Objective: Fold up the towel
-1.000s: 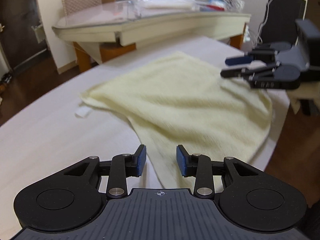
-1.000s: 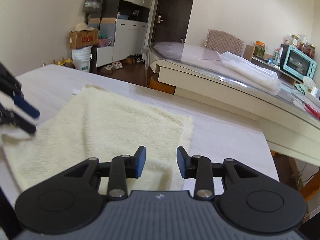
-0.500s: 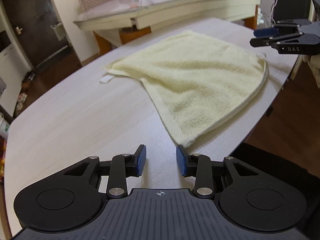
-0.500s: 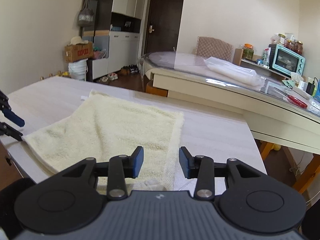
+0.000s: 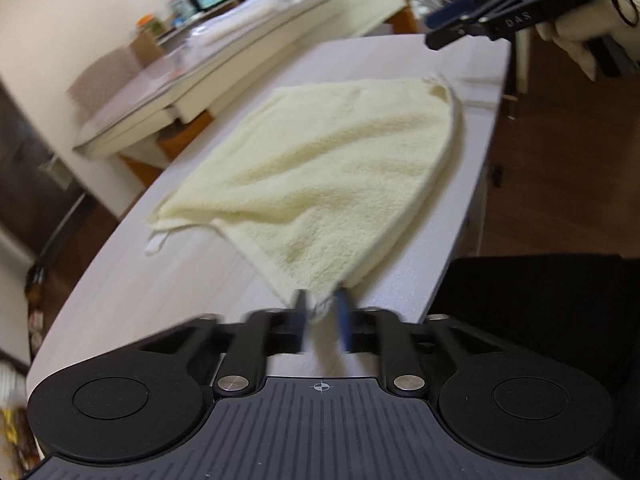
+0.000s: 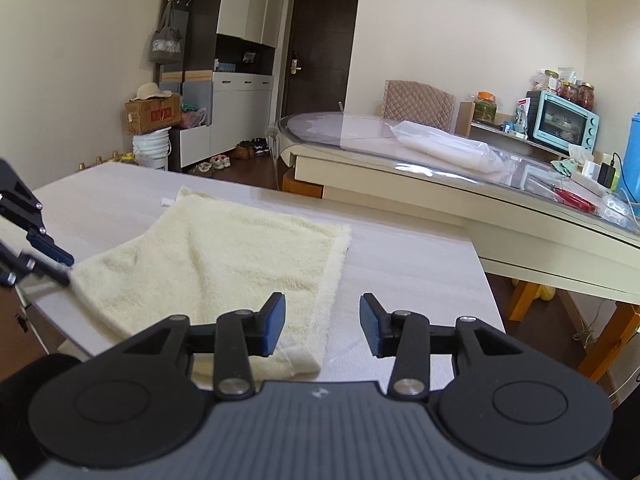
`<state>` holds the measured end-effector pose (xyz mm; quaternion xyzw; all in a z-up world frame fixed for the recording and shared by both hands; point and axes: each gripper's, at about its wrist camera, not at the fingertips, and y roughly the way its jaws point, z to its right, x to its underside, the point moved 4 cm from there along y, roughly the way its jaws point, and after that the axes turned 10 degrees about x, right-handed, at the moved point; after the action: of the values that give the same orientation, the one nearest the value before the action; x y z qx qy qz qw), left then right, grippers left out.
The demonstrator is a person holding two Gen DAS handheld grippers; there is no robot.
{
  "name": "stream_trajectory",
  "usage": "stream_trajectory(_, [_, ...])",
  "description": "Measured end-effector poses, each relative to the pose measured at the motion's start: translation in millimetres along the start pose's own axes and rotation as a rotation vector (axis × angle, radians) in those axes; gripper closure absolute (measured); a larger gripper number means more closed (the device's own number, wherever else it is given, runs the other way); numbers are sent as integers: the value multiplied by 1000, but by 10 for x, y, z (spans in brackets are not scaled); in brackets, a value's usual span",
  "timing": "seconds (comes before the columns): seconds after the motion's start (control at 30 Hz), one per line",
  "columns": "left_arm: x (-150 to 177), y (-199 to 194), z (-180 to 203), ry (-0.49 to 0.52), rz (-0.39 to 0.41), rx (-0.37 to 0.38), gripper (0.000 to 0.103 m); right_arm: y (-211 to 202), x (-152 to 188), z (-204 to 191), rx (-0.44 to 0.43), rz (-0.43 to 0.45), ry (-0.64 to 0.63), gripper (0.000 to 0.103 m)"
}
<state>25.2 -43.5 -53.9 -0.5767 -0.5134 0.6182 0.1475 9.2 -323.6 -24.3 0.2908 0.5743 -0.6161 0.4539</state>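
1. Your pale yellow terry towel lies spread on the pale grey wood-grain tabletop, its looped pile soft and nubbly. Its near edge runs close to the table's front rim.
2. It appears to be folded into two layers already: a lower layer shows along its right edge in the right wrist view, and a small white tag sticks out at its far left corner.
3. Your left gripper has its blue-padded black jaws pinched on the towel's near left corner. The left wrist view is smeared here, so the exact grip is hard to read, but the right wrist view shows the cloth pulled up into a taut peak at those pads.
4. Your right gripper holds nothing. Its jaws are opening, with the towel's near right corner lying on the table just under and left of the gap, not touched by either pad.
5. In the left wrist view a gloved hand carries the right gripper above the table's far right corner.
6. Behind stands a cream table with a glass top, which bears a clear plastic bag. A quilted beige chair back sits beyond it.
7. Farther right are a mint-blue toaster oven, jars and a blue flask.
8. White cabinets and a dark door stand on the far wall; shoes lie on the brown floor.
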Motion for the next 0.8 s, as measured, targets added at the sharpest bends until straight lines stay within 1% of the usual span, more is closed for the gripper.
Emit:
stream_trajectory(0.03, [-4,-19,16,8,-7,17,97,-29,21,-12,-17,4,-22,58])
stream_trajectory(0.1, [6,-108,53,28,-8,14,97,-88,64,-49,-53,13,-86,58])
stream_trajectory(0.23, [67,-306,89,25,-6,7,97,-131,145,-181,-99,23,-315,59])
stream_trajectory(0.3, [108,-366,120,18,-12,2,97,-95,172,-284,-114,28,-478,59])
stream_trajectory(0.33, [124,-373,137,14,-16,0,97,-62,161,-311,-131,25,-519,58])
stream_trajectory(0.43, [153,-377,170,-11,-15,-8,97,67,100,-390,-209,3,-572,57])
stream_trajectory(0.57, [190,-376,211,-43,-13,-17,96,254,35,-444,-334,-65,-594,57])
stream_trajectory(0.73, [214,-352,223,-79,-12,-26,96,535,-96,-305,-520,-188,-506,56])
stream_trajectory(0.77, [216,-348,222,-85,-12,-28,96,586,-109,-279,-537,-204,-496,56])
stream_trajectory(0.8, [218,-344,220,-90,-13,-29,96,658,-125,-243,-574,-232,-479,56])
